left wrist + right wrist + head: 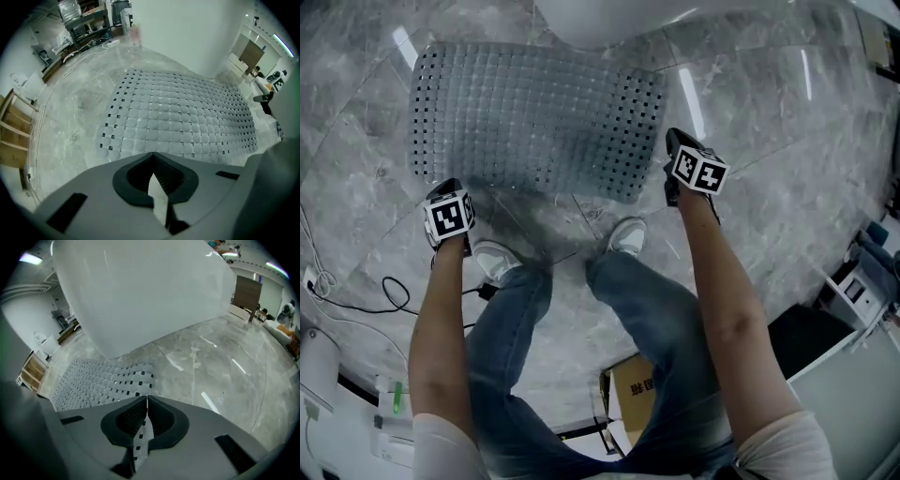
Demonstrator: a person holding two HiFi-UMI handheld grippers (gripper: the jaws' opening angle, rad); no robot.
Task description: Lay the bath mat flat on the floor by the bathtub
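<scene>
The grey perforated bath mat lies spread on the marble floor just below the white bathtub. Its near edge is raised a little and casts a shadow. My left gripper is shut on the mat's near-left corner. My right gripper is shut on the mat's right edge. In the left gripper view the mat stretches ahead, and a pale strip of it sits between the closed jaws of that gripper. In the right gripper view the mat runs between the closed jaws of that gripper, under the bathtub.
The person's two shoes stand just behind the mat's near edge. Cables trail over the floor at the left. A cardboard box sits behind the legs. White furniture stands at the right and wooden shelving at the far left.
</scene>
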